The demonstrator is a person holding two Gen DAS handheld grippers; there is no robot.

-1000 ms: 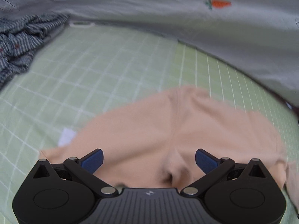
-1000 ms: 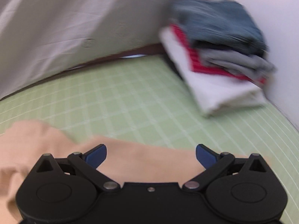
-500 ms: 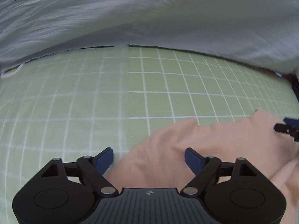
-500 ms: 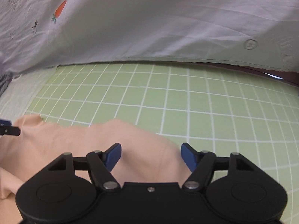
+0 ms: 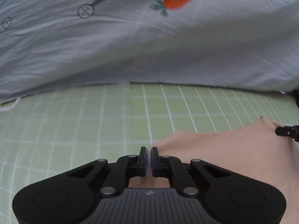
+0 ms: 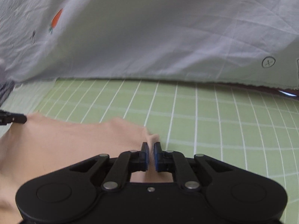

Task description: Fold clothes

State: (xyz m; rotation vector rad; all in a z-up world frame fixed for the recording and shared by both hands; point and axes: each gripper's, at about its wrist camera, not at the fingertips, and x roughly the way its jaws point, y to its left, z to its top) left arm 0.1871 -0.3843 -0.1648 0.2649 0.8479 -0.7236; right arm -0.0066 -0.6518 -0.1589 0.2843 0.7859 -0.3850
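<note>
Left gripper (image 5: 149,156), right gripper (image 6: 151,154): each clamped on far edge of peach garment (image 6: 74,145), corners at 9 and 3 o'clock. Garment spread on green sheet (image 6: 214,115); judged fold barely begun.

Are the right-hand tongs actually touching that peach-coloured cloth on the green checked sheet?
Touching. In the right wrist view the right tongs are shut on a pinched fold at the edge of the peach-coloured cloth.

— Underfoot? Green bed sheet (image 5: 78,130) gridded with white lines, spread flat across both views.

— Behind? Rumpled pale grey quilt (image 6: 158,37) heaped along the far edge, printed with an orange carrot (image 5: 175,1). Soft, even light.
</note>
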